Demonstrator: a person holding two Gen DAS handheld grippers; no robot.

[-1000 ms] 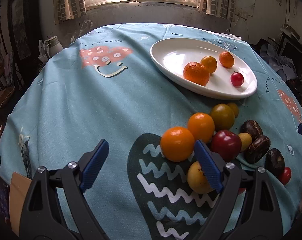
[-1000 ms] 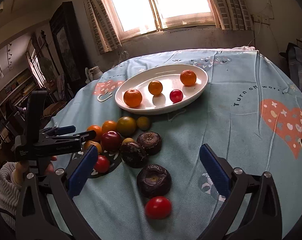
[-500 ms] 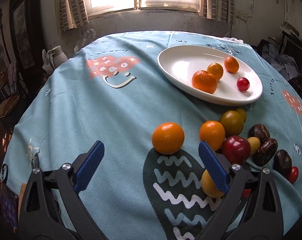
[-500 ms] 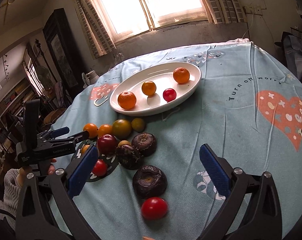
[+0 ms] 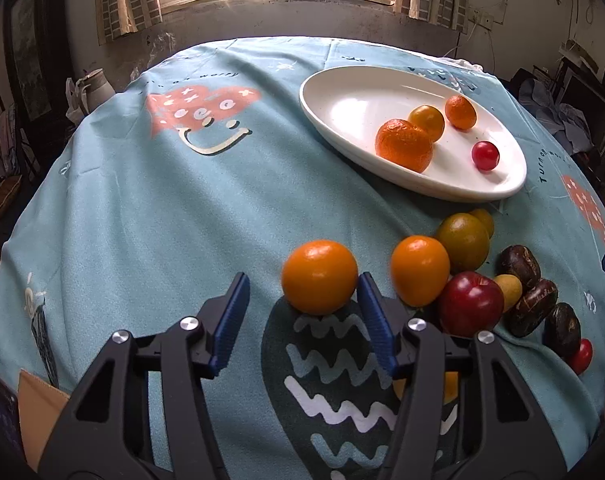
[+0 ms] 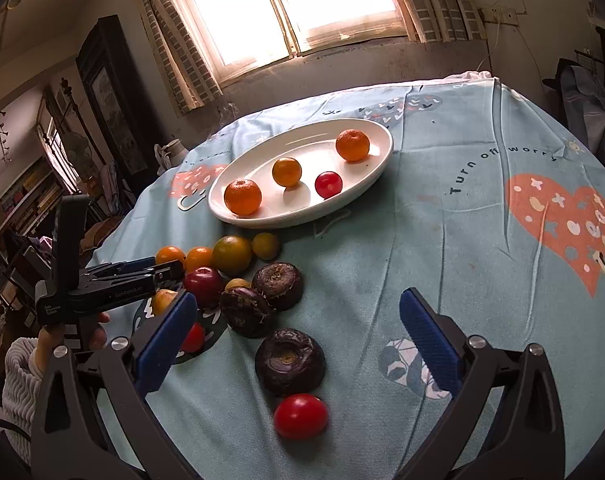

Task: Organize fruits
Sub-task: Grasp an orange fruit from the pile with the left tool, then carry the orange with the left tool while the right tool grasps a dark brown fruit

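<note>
Orange and smooth-skinned, a round orange fruit (image 5: 319, 276) sits on the teal tablecloth (image 5: 150, 220) at the tips of the left gripper (image 5: 302, 300), set off a little from the heap of loose fruit. The gripper's jaws have just been closing; the right blue pad (image 5: 372, 320) lies against the fruit's side, while the left pad stands clear of it with cloth showing between, so nothing is clamped.

Just beside it lie a second orange fruit (image 5: 420, 270), a greenish-yellow fruit (image 5: 464, 242) and a red apple (image 5: 470, 304), then three dark brown water chestnuts (image 5: 532, 306) and a small red tomato (image 5: 581, 356).

Farther back, the white oval plate (image 5: 342, 96) holds two mandarins (image 5: 403, 145), a yellow-orange fruit (image 5: 426, 121) and a red cherry tomato (image 5: 485, 155).

The right gripper (image 6: 298, 340) hangs above the cloth with its jaws wide apart and empty, over one water chestnut (image 6: 289, 361) and a red tomato (image 6: 300, 416). From its camera, a hand (image 6: 62, 334) in a ribbed white sleeve (image 6: 18, 388) grips the left tool.
</note>
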